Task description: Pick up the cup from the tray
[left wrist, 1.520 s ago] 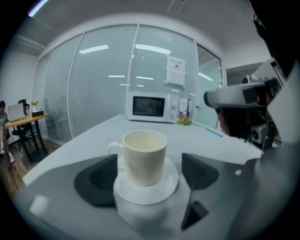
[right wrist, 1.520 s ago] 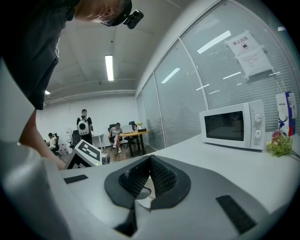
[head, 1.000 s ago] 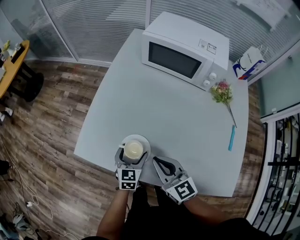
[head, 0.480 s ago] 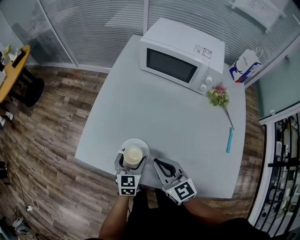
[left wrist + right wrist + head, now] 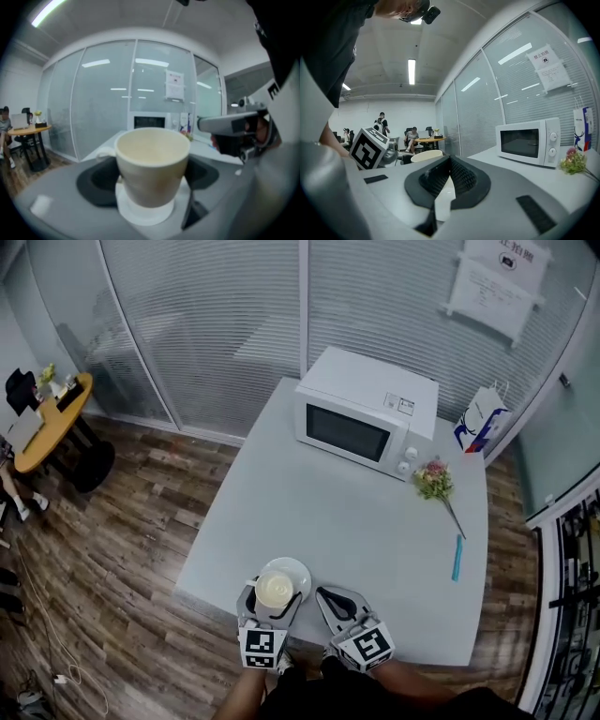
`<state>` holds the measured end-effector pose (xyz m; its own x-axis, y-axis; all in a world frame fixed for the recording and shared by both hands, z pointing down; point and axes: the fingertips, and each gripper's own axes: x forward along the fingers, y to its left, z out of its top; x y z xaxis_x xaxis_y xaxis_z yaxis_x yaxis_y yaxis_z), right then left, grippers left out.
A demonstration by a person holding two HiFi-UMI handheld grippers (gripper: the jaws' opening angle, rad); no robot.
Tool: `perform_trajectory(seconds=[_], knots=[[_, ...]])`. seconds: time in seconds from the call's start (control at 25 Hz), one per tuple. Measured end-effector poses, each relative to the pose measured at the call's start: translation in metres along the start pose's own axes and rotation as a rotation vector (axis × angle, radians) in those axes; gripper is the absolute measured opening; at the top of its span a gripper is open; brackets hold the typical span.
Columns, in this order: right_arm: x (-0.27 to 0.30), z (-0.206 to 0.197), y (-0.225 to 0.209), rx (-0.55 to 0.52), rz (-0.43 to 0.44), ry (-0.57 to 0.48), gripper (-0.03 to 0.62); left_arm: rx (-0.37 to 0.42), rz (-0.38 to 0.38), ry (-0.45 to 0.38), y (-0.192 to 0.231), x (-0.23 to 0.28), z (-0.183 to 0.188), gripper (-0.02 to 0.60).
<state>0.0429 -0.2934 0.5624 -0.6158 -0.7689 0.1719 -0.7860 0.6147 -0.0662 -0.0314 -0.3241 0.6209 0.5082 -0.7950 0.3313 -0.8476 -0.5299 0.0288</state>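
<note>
A cream cup [image 5: 275, 587] stands over a white saucer [image 5: 298, 570] that serves as the tray, at the near edge of the pale grey table [image 5: 328, 512]. My left gripper [image 5: 272, 600] is shut on the cup, one dark pad on each side. In the left gripper view the cup [image 5: 152, 164] fills the middle, with the saucer [image 5: 140, 216] just beneath it; I cannot tell whether they touch. My right gripper [image 5: 325, 594] lies just right of the saucer, shut and holding nothing. In the right gripper view its jaws [image 5: 449, 161] meet, and the cup's rim [image 5: 425, 156] shows behind them.
A white microwave [image 5: 361, 427] stands at the table's far side. A small bunch of flowers [image 5: 433, 479] and a blue pen [image 5: 457, 559] lie on the right. A paper bag [image 5: 478, 432] leans by the glass wall. People sit at a round table [image 5: 424, 139] farther off.
The head view has pulled back and now shows more of the room. Both grippers stay at the near table edge, the left still around the cup, which now sits toward the saucer's near side.
</note>
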Motion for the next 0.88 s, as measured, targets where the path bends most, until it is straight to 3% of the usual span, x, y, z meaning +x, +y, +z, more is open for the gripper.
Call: perform_trajectory(seconds=[0.88], knots=[[-0.006, 0.098, 0.01, -0.135, 0.003, -0.219, -0.011, 0.057, 0.011, -0.177, -0.01, -0.055, 0.085, 0.422]])
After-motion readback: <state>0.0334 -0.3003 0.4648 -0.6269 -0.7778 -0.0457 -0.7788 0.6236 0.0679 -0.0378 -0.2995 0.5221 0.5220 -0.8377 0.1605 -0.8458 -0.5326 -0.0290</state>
